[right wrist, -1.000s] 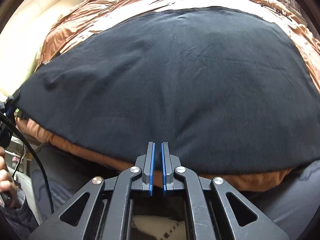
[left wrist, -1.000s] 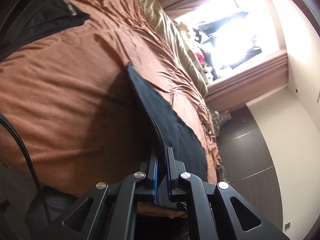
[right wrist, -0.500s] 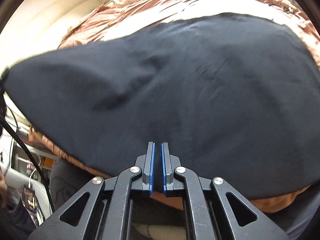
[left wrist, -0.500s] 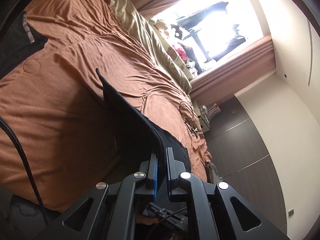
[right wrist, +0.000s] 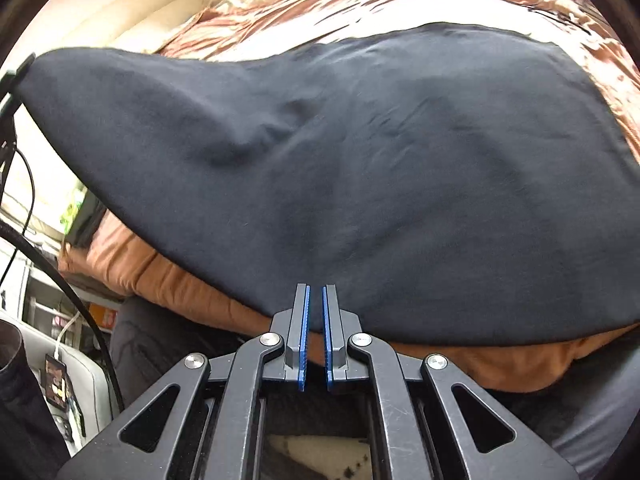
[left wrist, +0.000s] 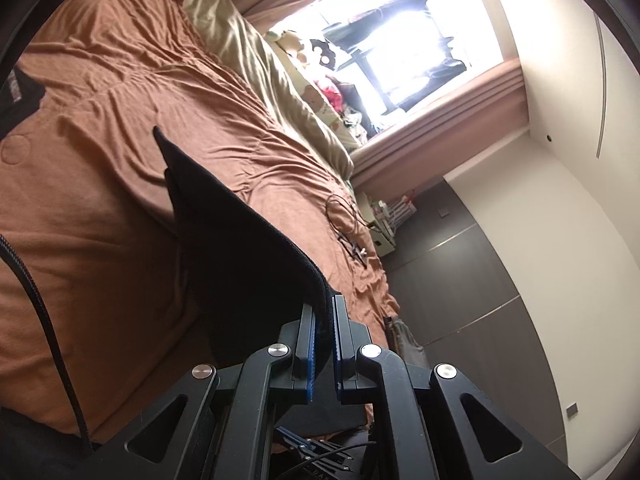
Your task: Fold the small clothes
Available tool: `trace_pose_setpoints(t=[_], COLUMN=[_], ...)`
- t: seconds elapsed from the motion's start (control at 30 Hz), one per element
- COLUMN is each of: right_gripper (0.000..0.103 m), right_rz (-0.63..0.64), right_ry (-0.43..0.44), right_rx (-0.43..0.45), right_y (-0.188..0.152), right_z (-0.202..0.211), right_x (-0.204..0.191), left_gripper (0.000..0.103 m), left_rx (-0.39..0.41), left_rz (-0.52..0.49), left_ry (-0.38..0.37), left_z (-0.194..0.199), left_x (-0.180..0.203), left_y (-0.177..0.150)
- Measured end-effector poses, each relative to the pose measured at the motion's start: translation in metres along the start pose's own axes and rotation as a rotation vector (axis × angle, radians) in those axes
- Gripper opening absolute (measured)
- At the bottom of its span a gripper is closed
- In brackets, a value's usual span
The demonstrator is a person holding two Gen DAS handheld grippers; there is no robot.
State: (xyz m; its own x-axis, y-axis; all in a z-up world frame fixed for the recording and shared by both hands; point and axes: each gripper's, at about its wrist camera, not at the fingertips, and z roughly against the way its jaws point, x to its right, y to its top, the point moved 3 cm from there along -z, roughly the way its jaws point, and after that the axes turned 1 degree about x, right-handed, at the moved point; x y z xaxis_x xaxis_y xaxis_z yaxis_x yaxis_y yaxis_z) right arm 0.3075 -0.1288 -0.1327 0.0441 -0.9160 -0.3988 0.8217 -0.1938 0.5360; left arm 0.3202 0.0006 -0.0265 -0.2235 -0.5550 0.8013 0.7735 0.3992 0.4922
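A black garment (right wrist: 360, 160) lies spread over the brown bedspread (right wrist: 180, 280). Its near hem sits between the pads of my right gripper (right wrist: 315, 288), which is shut on it at the bed's front edge. The garment's left corner is raised off the bed toward the upper left of the right wrist view. In the left wrist view my left gripper (left wrist: 323, 300) is shut on that raised edge of the black garment (left wrist: 240, 248). The cloth hangs from it as a taut sheet above the bedspread (left wrist: 100, 120).
Another dark garment (left wrist: 20, 96) lies at the bed's far left edge. A cream quilt (left wrist: 256, 52) runs along the window side, and a thin cable (left wrist: 344, 220) rests on the bedspread. Dark wardrobe doors (left wrist: 460, 280) stand beyond the bed. A black cord (right wrist: 80, 304) hangs at left.
My left gripper has risen and swung across the bed, pulling its side of the black garment up off the bedspread. The right gripper keeps its grip on the hem, almost still.
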Motion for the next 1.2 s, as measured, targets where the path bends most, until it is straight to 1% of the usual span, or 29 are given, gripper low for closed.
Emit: trace_pose_setpoints(t=[0.2, 0.23, 0.37, 0.43, 0.5, 0.57, 0.6, 0.63, 0.67, 0.8, 0.97, 1.2], right_gripper=[0.002, 0.006, 0.006, 0.007, 0.011, 0.022, 0.025, 0.031, 0.035, 0.037, 0.037, 0.037], right_rz=[-0.034, -0.040, -0.061, -0.063, -0.067, -0.079, -0.084, -0.089, -0.092, -0.124, -0.173, -0.240], right_ry=[0.015, 0.022, 0.044, 0.037, 0.031, 0.042, 0.041, 0.035, 0.033, 0.038, 0.036, 0.051], right_rx=[0.053, 0.057, 0.093, 0.119, 0.135, 0.147, 0.154, 0.167, 0.177, 0.206, 0.235, 0.241], right_y=[0.003, 0.004, 0.006, 0.008, 0.009, 0.009, 0.007, 0.007, 0.005, 0.000, -0.010, -0.023], right_z=[0.030, 0.034, 0.058, 0.072, 0.083, 0.093, 0.097, 0.103, 0.109, 0.128, 0.148, 0.162], right_x=[0.023, 0.027, 0.043, 0.051, 0.060, 0.069, 0.073, 0.079, 0.082, 0.104, 0.133, 0.169], left_gripper=[0.007, 0.007, 0.007, 0.007, 0.007, 0.007, 0.007, 0.007, 0.007, 0.007, 0.007, 0.007], left_rx=[-0.037, -0.041, -0.058, -0.069, -0.082, -0.095, -0.101, -0.107, -0.115, -0.152, -0.212, -0.305], left_rz=[-0.033, -0.044, -0.071, -0.086, -0.097, -0.106, -0.114, -0.121, -0.125, -0.151, -0.174, -0.186], left_ry=[-0.062, -0.065, -0.082, -0.092, -0.104, -0.114, -0.116, -0.118, -0.120, -0.116, -0.114, -0.116], left_z=[-0.022, -0.025, -0.043, -0.051, -0.060, -0.068, -0.072, -0.077, -0.082, -0.104, -0.136, -0.181], left_x=[0.030, 0.036, 0.058, 0.069, 0.079, 0.089, 0.093, 0.099, 0.102, 0.117, 0.134, 0.144], left_y=[-0.002, -0.002, -0.005, -0.008, -0.012, -0.016, -0.018, -0.020, -0.021, -0.031, -0.052, -0.089])
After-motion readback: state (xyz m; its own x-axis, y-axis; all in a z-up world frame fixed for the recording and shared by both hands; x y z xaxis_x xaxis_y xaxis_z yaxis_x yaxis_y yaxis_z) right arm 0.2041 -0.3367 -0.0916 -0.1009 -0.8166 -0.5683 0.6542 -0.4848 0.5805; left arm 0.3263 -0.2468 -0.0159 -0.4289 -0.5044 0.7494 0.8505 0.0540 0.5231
